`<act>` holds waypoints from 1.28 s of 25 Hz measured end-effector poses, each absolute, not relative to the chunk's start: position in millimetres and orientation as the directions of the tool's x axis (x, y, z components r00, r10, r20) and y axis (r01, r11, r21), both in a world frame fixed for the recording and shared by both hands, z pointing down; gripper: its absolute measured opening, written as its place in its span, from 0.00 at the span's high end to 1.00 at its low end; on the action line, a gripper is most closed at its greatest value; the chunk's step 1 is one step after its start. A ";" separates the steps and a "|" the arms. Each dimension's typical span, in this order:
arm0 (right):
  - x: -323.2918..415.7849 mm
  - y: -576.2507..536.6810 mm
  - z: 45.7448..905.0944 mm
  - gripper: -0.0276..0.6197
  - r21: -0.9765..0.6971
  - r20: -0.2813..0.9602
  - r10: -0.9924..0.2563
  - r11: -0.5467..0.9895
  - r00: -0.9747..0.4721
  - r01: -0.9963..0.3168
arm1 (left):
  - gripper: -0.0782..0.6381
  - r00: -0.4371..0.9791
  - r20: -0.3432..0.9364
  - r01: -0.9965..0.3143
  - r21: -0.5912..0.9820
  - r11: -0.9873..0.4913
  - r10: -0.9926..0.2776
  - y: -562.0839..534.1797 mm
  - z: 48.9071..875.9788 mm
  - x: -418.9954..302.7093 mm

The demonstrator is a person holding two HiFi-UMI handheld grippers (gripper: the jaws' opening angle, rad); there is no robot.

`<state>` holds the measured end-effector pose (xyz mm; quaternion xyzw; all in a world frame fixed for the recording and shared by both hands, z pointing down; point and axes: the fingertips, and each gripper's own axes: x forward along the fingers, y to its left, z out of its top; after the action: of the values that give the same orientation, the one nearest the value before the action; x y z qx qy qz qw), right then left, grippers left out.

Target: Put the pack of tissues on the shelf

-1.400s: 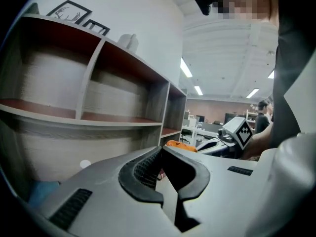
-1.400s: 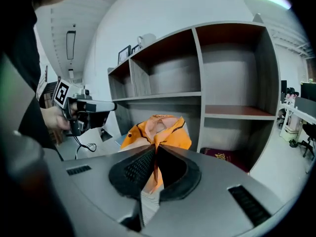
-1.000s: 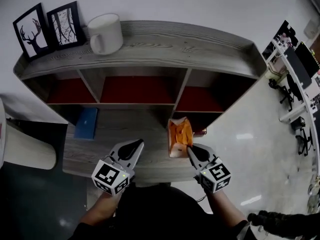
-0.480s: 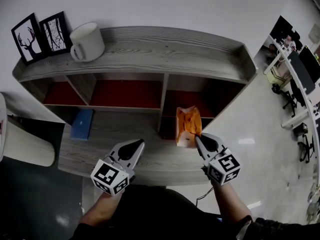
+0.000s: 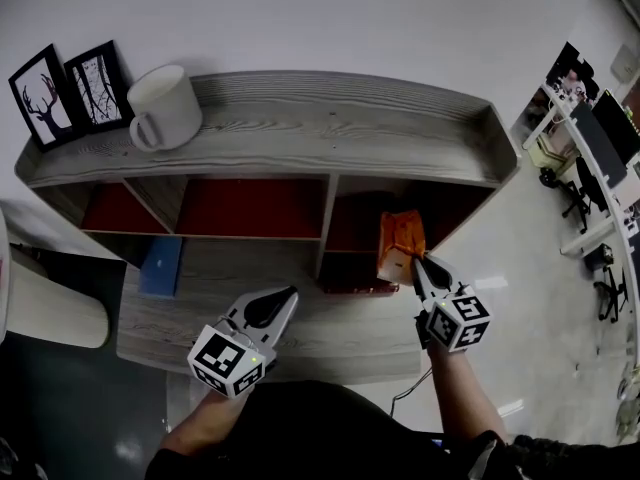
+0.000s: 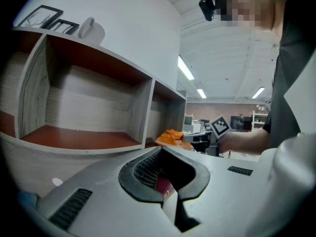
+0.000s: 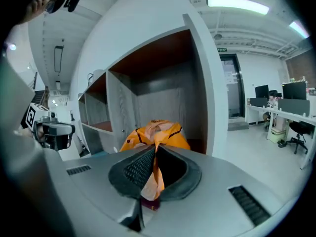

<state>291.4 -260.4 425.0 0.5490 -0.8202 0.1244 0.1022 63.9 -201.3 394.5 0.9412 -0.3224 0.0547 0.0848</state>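
The orange pack of tissues (image 5: 400,243) hangs in the air in front of the right-hand compartment (image 5: 356,214) of the grey wooden shelf (image 5: 300,118). My right gripper (image 5: 420,264) is shut on its thin wrapper edge. In the right gripper view the pack (image 7: 155,131) bulges past the right gripper (image 7: 154,151), with the compartment's side wall just beyond. My left gripper (image 5: 288,297) is lower and to the left over the bottom board, shut with nothing in it. In the left gripper view, beyond the left gripper (image 6: 160,151), the pack (image 6: 169,136) shows small at mid-right.
A white mug (image 5: 160,108) and two framed pictures (image 5: 70,83) stand on the shelf's top board. A blue book (image 5: 160,266) lies on the bottom board at the left. A round white table (image 5: 40,308) is at the far left, office desks and chairs (image 5: 590,158) at the right.
My right gripper has carried the orange pack to the right and up, from over the bottom board to the mouth of the right compartment. The left gripper has shifted slightly right.
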 end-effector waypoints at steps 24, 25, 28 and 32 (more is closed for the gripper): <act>227.4 -276.9 449.3 0.72 -0.213 0.331 -0.830 0.397 -0.448 -0.893 | 0.87 0.788 0.175 -0.614 0.179 -0.768 -0.590 -212.5 415.6 38.7; 225.3 -273.7 454.5 0.73 -0.219 0.346 -0.819 0.403 -0.457 -0.888 | 0.87 0.788 0.177 -0.615 0.180 -0.768 -0.589 -211.8 416.6 38.1; 211.7 -271.2 467.1 0.73 -0.223 0.375 -0.786 0.438 -0.491 -0.871 | 0.87 0.786 0.181 -0.617 0.182 -0.766 -0.590 -210.1 418.3 37.2; 195.4 -283.3 469.0 0.73 -0.217 0.371 -0.768 0.475 -0.522 -0.853 | 0.87 0.780 0.185 -0.626 0.183 -0.759 -0.598 -206.5 419.0 36.8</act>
<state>195.4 -283.3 469.0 0.4761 -0.8514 0.1897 0.1116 36.8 -206.5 419.0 0.9359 -0.3269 0.0575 0.1176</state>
